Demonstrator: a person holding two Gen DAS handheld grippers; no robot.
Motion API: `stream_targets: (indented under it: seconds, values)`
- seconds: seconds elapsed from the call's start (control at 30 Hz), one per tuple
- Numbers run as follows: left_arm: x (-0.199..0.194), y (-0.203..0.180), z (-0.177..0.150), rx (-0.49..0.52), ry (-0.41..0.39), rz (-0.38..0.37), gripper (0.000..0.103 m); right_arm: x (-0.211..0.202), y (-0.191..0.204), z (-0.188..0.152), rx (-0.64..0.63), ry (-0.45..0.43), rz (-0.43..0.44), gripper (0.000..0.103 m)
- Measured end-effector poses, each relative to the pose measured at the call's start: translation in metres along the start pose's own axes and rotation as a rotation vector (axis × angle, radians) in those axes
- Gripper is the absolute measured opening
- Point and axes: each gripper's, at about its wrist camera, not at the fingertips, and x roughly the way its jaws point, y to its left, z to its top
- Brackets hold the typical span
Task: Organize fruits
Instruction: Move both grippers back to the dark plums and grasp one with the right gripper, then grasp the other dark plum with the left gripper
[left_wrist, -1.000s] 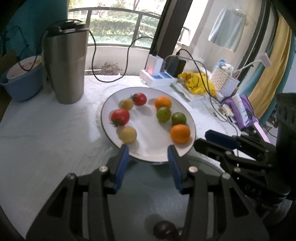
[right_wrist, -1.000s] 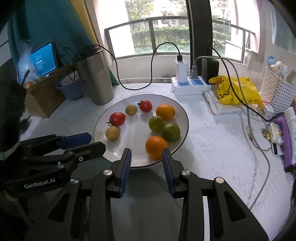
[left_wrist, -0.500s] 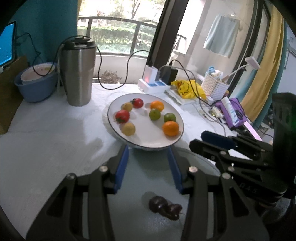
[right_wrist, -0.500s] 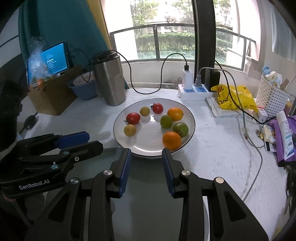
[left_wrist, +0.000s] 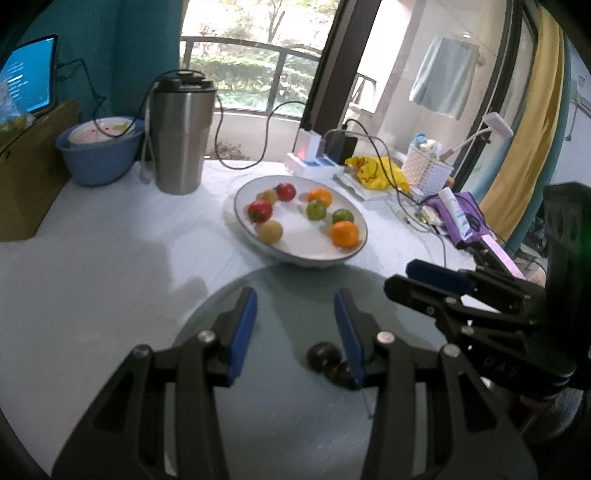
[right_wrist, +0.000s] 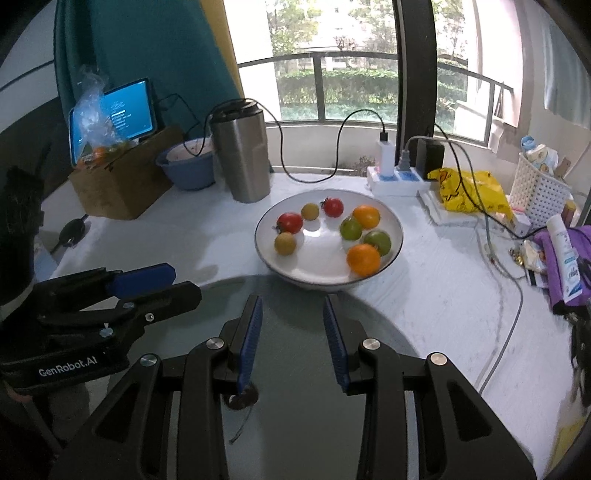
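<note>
A white bowl (left_wrist: 258, 243) (right_wrist: 266, 254) on the white table holds two red tomatoes (left_wrist: 259, 211), two oranges (left_wrist: 344, 233), two green fruits (left_wrist: 316, 210) and two yellowish fruits (left_wrist: 270, 231). In front of it lies a grey-blue plate (left_wrist: 280, 387) (right_wrist: 303, 387) with two dark fruits (left_wrist: 324, 355). My left gripper (left_wrist: 295, 314) is open and empty above this plate. My right gripper (right_wrist: 292, 317) is open and empty above it too, and shows at the right of the left wrist view (left_wrist: 436, 280).
A steel tumbler (left_wrist: 180, 136) and a blue bowl (left_wrist: 96, 155) stand at the back left, next to a cardboard box (right_wrist: 122, 184) with a tablet. A power strip (right_wrist: 399, 181), cables, a yellow bag (right_wrist: 469, 192), a white basket (right_wrist: 543, 192) and purple items (right_wrist: 569, 254) lie at the right.
Both grippers have pulled back and up from the white bowl, so the grey-blue plate with the dark fruits has come into view below them. Both stay open.
</note>
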Motion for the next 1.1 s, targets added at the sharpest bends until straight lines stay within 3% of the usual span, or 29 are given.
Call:
stream_targets:
  seconds: [0.47, 0.7, 0.8, 1.0, 1.1]
  values:
    - [-0.016, 0.018, -0.045, -0.021, 0.018, 0.043, 0.045, -0.002, 0.03, -0.043, -0.026, 0.055, 0.057, 0.036]
    - [-0.017, 0.026, -0.061, -0.053, 0.03, 0.071, 0.045, 0.017, 0.036, -0.058, -0.06, 0.107, 0.058, 0.036]
    - [-0.016, 0.028, -0.063, -0.064, 0.036, 0.082, 0.045, 0.022, 0.038, -0.059, -0.09, 0.11, 0.033, 0.036]
    - [-0.007, 0.025, -0.06, -0.107, 0.05, 0.093, 0.045, 0.034, 0.038, -0.059, -0.139, 0.141, 0.083, 0.036]
    - [-0.002, 0.016, -0.056, -0.086, 0.054, 0.094, 0.045, 0.035, 0.038, -0.058, -0.167, 0.143, 0.084, 0.03]
